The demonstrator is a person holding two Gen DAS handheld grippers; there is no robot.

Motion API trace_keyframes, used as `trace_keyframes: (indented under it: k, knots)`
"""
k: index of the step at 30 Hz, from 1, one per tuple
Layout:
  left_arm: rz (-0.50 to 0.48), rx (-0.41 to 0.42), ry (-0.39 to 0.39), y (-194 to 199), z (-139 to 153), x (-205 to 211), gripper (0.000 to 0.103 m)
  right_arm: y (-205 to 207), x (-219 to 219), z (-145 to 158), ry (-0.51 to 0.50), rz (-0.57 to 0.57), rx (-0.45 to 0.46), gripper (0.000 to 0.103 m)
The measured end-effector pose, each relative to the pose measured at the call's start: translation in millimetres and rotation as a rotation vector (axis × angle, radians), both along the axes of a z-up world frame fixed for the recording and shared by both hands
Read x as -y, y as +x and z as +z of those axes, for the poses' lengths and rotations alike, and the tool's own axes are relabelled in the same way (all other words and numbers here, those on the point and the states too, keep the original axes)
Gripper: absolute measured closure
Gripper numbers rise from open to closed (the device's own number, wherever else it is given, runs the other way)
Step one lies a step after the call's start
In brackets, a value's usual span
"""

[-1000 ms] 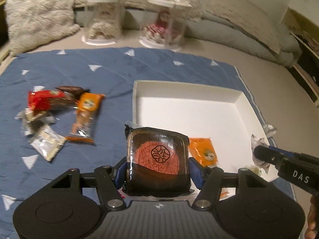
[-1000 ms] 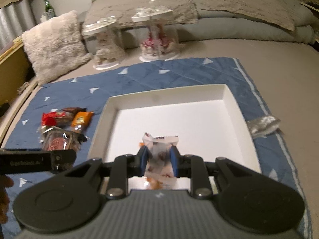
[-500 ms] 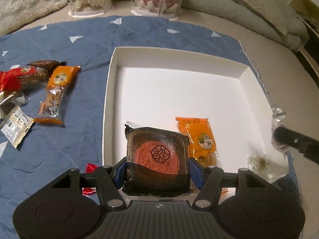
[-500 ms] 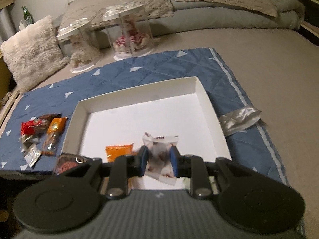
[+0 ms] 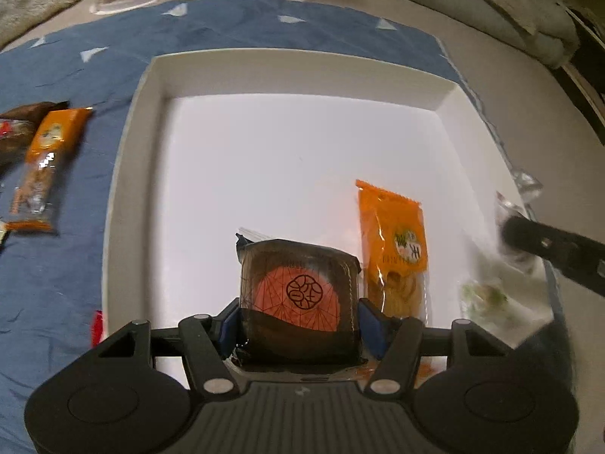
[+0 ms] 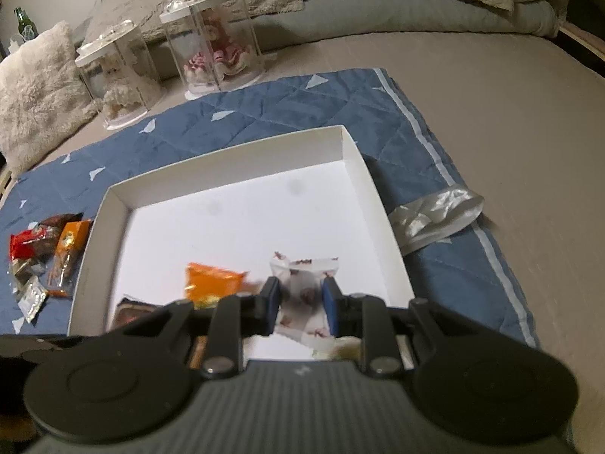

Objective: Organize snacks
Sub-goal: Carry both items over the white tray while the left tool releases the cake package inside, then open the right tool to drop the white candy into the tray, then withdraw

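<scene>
My left gripper point(image 5: 298, 325) is shut on a dark square snack pack with an orange-red disc point(image 5: 300, 295), held over the near part of the white box point(image 5: 128, 143). An orange packet point(image 5: 393, 249) lies inside the box to its right. My right gripper point(image 6: 300, 304) is shut on a white wrapped sweet with brown print point(image 6: 304, 287), over the near right part of the box point(image 6: 363, 166). That same orange packet point(image 6: 211, 283) lies left of the sweet. The right gripper's finger point(image 5: 556, 249) enters the left wrist view from the right.
The box sits on a blue quilted mat point(image 6: 264, 117). Loose snacks point(image 6: 41, 249) lie on the mat left of the box, an orange bar point(image 5: 45, 162) among them. A silver wrapper point(image 6: 438, 215) lies right of the box. Two clear cases with dolls point(image 6: 211, 41) and pillows stand behind.
Both grippers moved forward and down over the box with their snacks still held. The box now fills more of each view, and the orange packet sits closer to both.
</scene>
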State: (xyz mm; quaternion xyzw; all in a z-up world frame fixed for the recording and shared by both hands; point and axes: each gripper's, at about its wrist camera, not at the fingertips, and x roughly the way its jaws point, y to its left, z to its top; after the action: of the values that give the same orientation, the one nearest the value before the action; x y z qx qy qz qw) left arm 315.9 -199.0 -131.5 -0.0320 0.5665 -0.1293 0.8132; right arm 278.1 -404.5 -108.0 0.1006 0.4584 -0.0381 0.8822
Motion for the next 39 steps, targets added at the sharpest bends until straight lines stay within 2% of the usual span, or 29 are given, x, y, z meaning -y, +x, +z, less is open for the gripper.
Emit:
trace_keyframes:
  k: [13, 14, 15, 17, 25, 35, 39]
  knots:
    - [0.035, 0.031, 0.005, 0, 10, -6, 0.038, -2, -2, 3, -0.013, -0.017, 0.034, 0.072]
    - [0.032, 0.028, 0.009, 0, 10, -7, 0.037, -2, -2, 2, -0.014, -0.020, 0.031, 0.068]
    - [0.033, 0.026, 0.018, 0, 9, -7, 0.030, -2, -2, 2, -0.016, -0.025, 0.024, 0.058]
    - [0.028, 0.031, 0.029, -1, 11, -8, 0.025, -2, -1, 3, -0.018, -0.040, 0.009, 0.054]
    - [0.010, 0.047, 0.024, -8, 23, -13, 0.019, -7, -1, 5, -0.014, -0.051, -0.024, 0.053]
    - [-0.006, 0.067, 0.026, -22, 40, -21, 0.015, -24, -4, 18, -0.031, -0.014, -0.028, 0.040]
    - [-0.002, 0.089, 0.027, -28, 48, -27, 0.007, -34, -4, 26, -0.035, -0.008, -0.012, 0.031]
